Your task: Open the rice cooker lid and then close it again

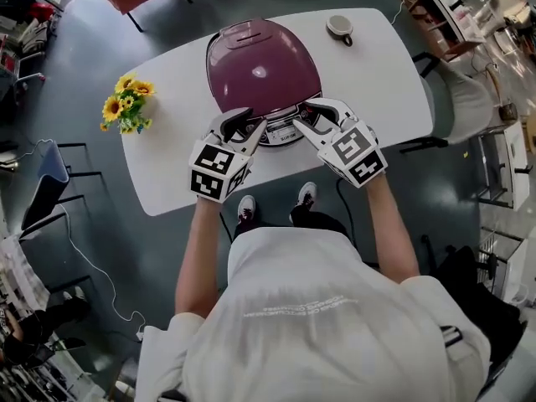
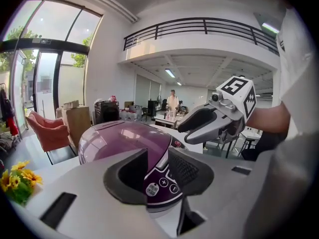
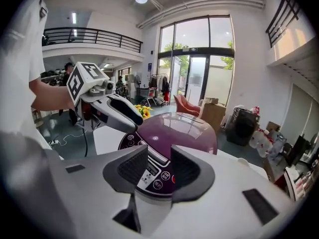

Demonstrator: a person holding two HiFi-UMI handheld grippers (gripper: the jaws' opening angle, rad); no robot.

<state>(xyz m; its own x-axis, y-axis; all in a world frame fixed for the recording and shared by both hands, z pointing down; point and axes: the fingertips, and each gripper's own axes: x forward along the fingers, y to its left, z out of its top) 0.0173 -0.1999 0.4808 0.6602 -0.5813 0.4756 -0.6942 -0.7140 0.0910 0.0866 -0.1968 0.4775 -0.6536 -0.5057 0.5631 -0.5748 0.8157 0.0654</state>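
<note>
A purple rice cooker [image 1: 264, 69] stands in the middle of the white table [image 1: 167, 170] with its lid down. Its control panel [image 1: 280, 134] faces me. My left gripper [image 1: 243, 126] hovers at the panel's left front, open, with nothing between its jaws. My right gripper [image 1: 311, 117] hovers at the panel's right front, also open and empty. In the left gripper view the panel's buttons [image 2: 160, 187] show through the gap of the left gripper [image 2: 158, 171], and the right gripper [image 2: 199, 126] hangs above the rice cooker [image 2: 124, 138]. In the right gripper view the rice cooker [image 3: 187, 128] lies just beyond the right gripper [image 3: 159, 171].
A bunch of yellow flowers [image 1: 127, 103] lies at the table's left end. A cup [image 1: 340, 28] stands at the back right. The table's near edge is just under the grippers. Chairs and furniture stand around the table [image 1: 456, 99].
</note>
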